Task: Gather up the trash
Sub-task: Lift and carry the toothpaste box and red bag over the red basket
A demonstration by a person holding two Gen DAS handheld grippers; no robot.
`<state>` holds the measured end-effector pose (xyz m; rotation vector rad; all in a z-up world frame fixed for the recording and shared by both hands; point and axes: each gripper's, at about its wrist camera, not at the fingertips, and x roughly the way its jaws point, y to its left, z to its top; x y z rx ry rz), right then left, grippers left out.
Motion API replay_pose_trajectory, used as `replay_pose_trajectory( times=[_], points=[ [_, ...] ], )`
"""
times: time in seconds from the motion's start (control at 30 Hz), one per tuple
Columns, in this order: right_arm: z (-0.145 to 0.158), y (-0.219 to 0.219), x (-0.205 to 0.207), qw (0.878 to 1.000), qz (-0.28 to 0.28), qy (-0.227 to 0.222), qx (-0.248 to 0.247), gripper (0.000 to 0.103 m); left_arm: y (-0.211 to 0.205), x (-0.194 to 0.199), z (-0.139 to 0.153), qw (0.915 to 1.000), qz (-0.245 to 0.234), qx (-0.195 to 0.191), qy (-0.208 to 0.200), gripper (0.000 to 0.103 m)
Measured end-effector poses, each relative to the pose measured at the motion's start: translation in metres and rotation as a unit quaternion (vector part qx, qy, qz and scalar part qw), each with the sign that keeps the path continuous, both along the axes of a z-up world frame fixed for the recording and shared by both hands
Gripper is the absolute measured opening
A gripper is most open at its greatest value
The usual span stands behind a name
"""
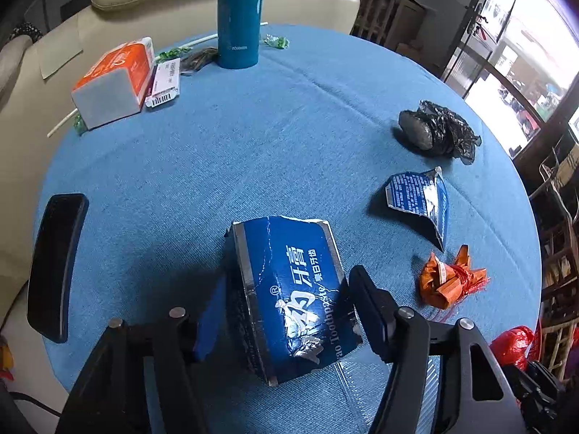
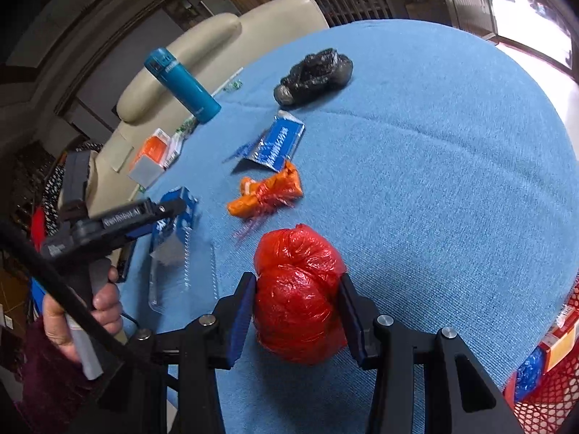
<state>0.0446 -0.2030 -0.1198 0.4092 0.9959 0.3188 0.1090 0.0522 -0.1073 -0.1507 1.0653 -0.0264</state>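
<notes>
My left gripper (image 1: pixel 286 311) is shut on a torn blue toothpaste box (image 1: pixel 289 296), held just above the blue tablecloth (image 1: pixel 235 137); it also shows in the right wrist view (image 2: pixel 177 213). My right gripper (image 2: pixel 295 311) is shut on a balled red plastic bag (image 2: pixel 298 296) near the table's front edge. On the table lie an orange wrapper (image 1: pixel 448 282) (image 2: pixel 267 191), a torn blue packet (image 1: pixel 419 199) (image 2: pixel 275 143) and a crumpled black bag (image 1: pixel 438 132) (image 2: pixel 315 76).
A teal flask (image 1: pixel 239 14) stands at the far side, with an orange tissue pack (image 1: pixel 115 79) and green wrappers (image 1: pixel 277 41) near it. A black phone (image 1: pixel 56 264) lies at the left. A clear blister pack (image 2: pixel 181 271) lies under the box. A red basket (image 2: pixel 550 361) is beyond the table's right edge.
</notes>
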Motion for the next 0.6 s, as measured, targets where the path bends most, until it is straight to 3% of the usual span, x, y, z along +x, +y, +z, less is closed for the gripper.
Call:
replay_pose_trajectory(
  times=[0.27, 0.43, 0.6],
  points=[
    [0.02, -0.014, -0.012, 0.999, -0.019, -0.037, 0.015, 0.048, 0.003, -0.019, 0.027, 0.9992, -0.001, -0.014, -0.038, 0.061],
    [0.036, -0.022, -0.022, 0.997, -0.032, -0.07, 0.01, 0.048, -0.011, -0.043, 0.067, 0.9951, -0.014, 0.003, -0.098, 0.061],
    [0.051, -0.037, -0.036, 0.995, -0.049, -0.09, 0.019, 0.048, -0.042, -0.071, 0.107, 0.9852, -0.05, 0.026, -0.162, 0.061]
  ],
)
